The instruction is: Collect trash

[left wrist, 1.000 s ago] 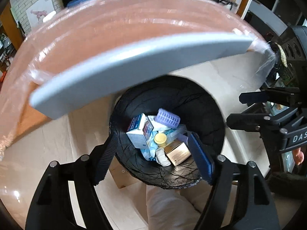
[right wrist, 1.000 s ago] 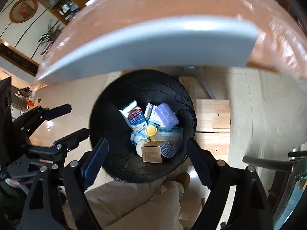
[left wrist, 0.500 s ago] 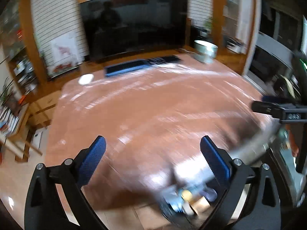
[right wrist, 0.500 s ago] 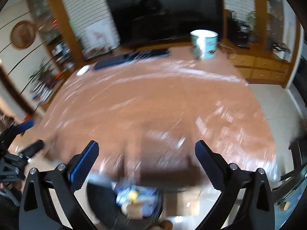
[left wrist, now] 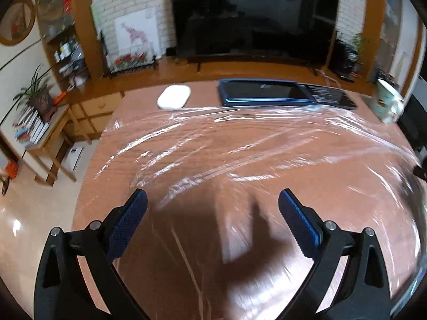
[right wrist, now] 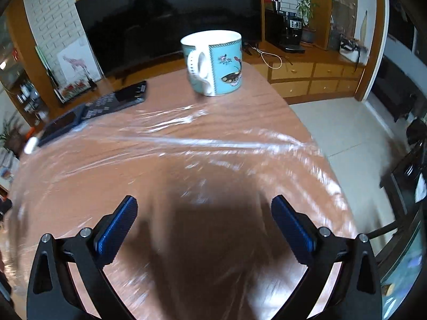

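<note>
My left gripper [left wrist: 212,200] hangs open over the near part of a wooden table [left wrist: 240,160] covered with clear plastic film. Nothing lies between its blue pads [left wrist: 128,221]. My right gripper [right wrist: 204,206] is open too, over the same table [right wrist: 186,160], and it holds nothing. No trash and no bin appear in either view now. A dark shadow falls on the tabletop between each pair of fingers.
At the table's far side lie a dark blue keyboard [left wrist: 283,93] and a white mouse [left wrist: 174,97]. A turquoise mug [right wrist: 213,62] stands at the far right corner. A large dark TV [left wrist: 253,18] stands behind; tiled floor [right wrist: 347,133] lies right of the table.
Both grippers swung up and away from the black bin of trash to above the tabletop. Their jaws widened. The bin has dropped out of view.
</note>
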`<state>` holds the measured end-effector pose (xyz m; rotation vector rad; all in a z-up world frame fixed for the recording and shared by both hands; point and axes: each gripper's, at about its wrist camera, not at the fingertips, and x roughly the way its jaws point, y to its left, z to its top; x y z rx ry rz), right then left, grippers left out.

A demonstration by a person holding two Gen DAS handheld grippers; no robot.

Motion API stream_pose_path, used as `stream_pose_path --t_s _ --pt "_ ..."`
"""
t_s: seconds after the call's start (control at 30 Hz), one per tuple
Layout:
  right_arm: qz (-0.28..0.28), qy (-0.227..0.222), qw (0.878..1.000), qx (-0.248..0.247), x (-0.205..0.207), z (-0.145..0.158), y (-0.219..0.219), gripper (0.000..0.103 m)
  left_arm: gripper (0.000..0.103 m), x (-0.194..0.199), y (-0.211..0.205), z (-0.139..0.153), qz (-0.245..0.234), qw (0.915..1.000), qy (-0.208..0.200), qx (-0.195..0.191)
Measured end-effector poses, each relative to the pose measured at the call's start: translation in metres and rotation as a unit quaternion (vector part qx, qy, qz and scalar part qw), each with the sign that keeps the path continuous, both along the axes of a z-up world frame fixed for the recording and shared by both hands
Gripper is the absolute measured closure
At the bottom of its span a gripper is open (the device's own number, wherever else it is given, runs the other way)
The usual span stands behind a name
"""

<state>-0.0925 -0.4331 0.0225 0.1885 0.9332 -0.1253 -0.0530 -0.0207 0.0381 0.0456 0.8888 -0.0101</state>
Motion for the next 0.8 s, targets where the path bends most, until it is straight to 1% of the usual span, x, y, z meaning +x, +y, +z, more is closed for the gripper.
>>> stream_pose_path --t_s 0.07,0.17,0.33,0.43,0.5,0.8 --pt "-0.001 0.009 1.000 -0.004 0.014 -0.008 -0.007 0.004 0.004 0.012 0.005 -0.005 0.011 0.9999 0.009 -0.010" --pt "0.002 0.013 1.000 -0.009 0.028 -0.014 -0.013 0.004 0.004 0.025 0.007 -0.013 0.024 0.9995 0.017 -0.009" --pt "0.016 0.008 0.999 -0.031 0.040 -0.016 -0.016 0.004 0.004 0.033 0.007 -0.024 0.032 0.9990 0.030 -0.002" --pt "0.027 0.005 0.999 -0.047 0.041 -0.017 -0.014 0.004 0.004 0.033 0.009 -0.027 0.037 0.9988 0.030 -0.010" --pt "0.028 0.005 0.999 -0.046 0.042 -0.017 -0.015 0.004 0.002 0.034 0.010 -0.028 0.041 0.9986 0.031 -0.012" --pt "0.027 0.006 0.998 -0.049 0.043 -0.017 -0.016 0.004 0.001 0.036 0.009 -0.028 0.042 0.9985 0.032 -0.014"
